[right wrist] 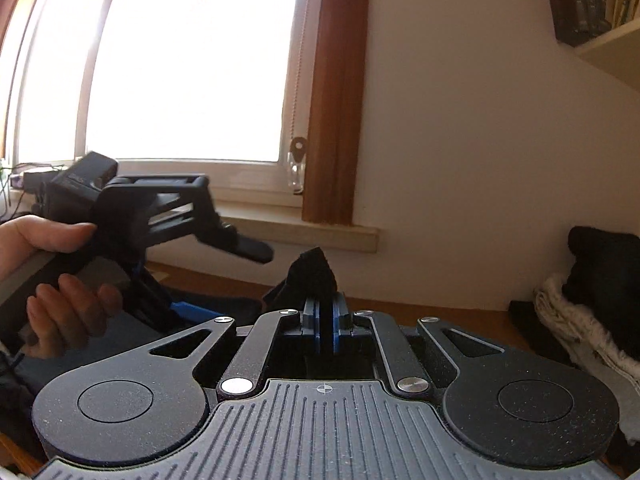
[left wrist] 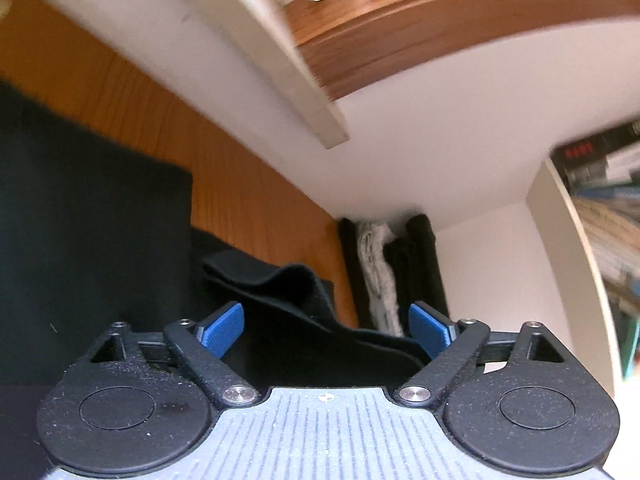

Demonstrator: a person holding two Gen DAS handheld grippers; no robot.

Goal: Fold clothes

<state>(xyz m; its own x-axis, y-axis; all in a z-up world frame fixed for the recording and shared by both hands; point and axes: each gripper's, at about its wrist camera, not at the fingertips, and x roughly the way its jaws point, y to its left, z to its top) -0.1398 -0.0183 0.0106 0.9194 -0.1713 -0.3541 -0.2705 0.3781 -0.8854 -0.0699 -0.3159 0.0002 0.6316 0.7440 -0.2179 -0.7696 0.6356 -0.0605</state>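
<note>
Only from the right wrist, right gripper (right wrist: 325, 330) pinches black garment (right wrist: 312, 276).

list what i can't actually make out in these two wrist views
- Black garment: left wrist view, its near part is hidden behind the left gripper, so its type and fold state are unclear.
- Pinched black cloth: right wrist view, the right gripper covers everything below.
- Shelf items: left wrist view, blurred and cut off by the edge.

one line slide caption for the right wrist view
Right gripper shut on black cloth above the wooden table, left gripper alongside.
</note>
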